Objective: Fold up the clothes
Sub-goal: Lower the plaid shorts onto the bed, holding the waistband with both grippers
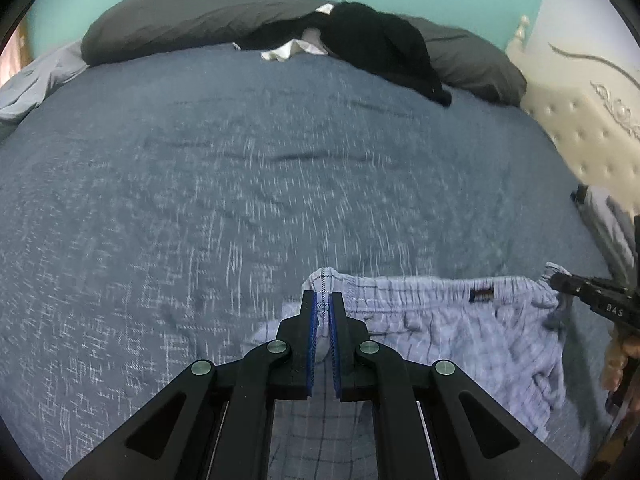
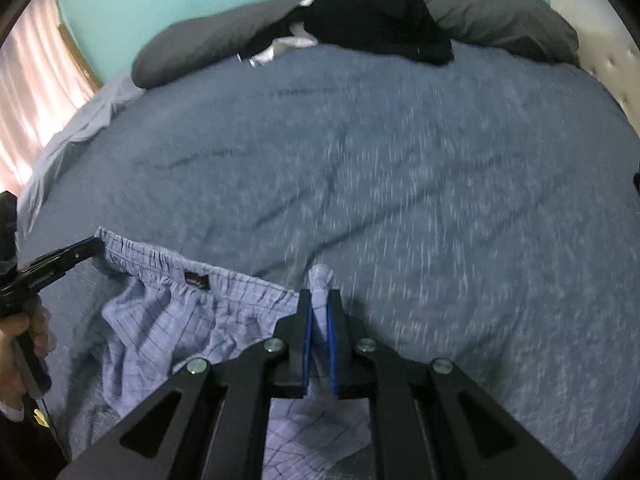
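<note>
Stretching ahead of you is the bed (image 1: 248, 168), its blue cover lying bare all the way to the dark pillows (image 1: 192, 20) and the black clothes (image 1: 380, 44) heaped at the far edge; a tufted headboard (image 1: 588, 136) is closing off the right side, and a curtain (image 2: 36, 92) is hanging beyond the left edge.

You are holding the shorts (image 1: 460, 320) by the waistband at the near edge. Your left gripper (image 1: 323, 300) is clamping one end of the band, cloth bunching up between its blue pads (image 1: 313, 320). Your right gripper (image 2: 319, 300) is pinching the other end, a tuft poking out past its tips. The band is running nearly taut between the two, its label (image 2: 197, 279) facing up, and the rest of the cloth is sagging toward you.

From the left wrist you are seeing the right gripper's tip at the far corner of the shorts; from the right wrist your left hand (image 2: 28, 332) is showing on its handle. Both views are blurring.
</note>
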Demonstrator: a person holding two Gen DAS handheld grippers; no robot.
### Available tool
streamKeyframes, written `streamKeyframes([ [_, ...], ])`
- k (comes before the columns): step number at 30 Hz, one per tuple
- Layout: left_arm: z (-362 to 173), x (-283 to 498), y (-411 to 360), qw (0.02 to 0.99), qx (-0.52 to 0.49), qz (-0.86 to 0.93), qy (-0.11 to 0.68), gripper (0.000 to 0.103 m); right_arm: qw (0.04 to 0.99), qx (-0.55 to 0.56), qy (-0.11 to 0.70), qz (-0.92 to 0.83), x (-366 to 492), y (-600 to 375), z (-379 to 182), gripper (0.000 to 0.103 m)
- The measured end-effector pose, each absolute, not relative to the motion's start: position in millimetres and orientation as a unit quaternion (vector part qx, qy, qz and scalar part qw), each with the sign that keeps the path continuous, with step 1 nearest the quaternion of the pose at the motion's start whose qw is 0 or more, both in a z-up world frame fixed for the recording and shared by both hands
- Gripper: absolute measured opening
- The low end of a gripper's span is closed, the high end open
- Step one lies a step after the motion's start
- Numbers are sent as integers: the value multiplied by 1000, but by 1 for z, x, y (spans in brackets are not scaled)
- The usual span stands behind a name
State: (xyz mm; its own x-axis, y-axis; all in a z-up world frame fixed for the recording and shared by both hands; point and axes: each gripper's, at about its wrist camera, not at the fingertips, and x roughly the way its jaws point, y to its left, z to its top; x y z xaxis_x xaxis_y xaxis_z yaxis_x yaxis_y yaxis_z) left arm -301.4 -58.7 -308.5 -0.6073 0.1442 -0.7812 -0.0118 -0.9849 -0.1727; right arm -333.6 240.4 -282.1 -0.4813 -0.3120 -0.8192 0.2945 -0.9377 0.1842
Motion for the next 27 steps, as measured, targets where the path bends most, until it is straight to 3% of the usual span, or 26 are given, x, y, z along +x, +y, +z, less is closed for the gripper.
streamKeyframes([
  [21,-332,-310,-67,32,-462,879,-113,9,150,493,-89,-852,-330,269,-311,8],
  [25,-331,-312,-72,34,-465,875,-132,15,150,500,-106,-846,-333,274,-312,10],
  [27,-329,-313,-76,35,-465,872,-148,27,148,500,-112,-846,-336,276,-311,15],
])
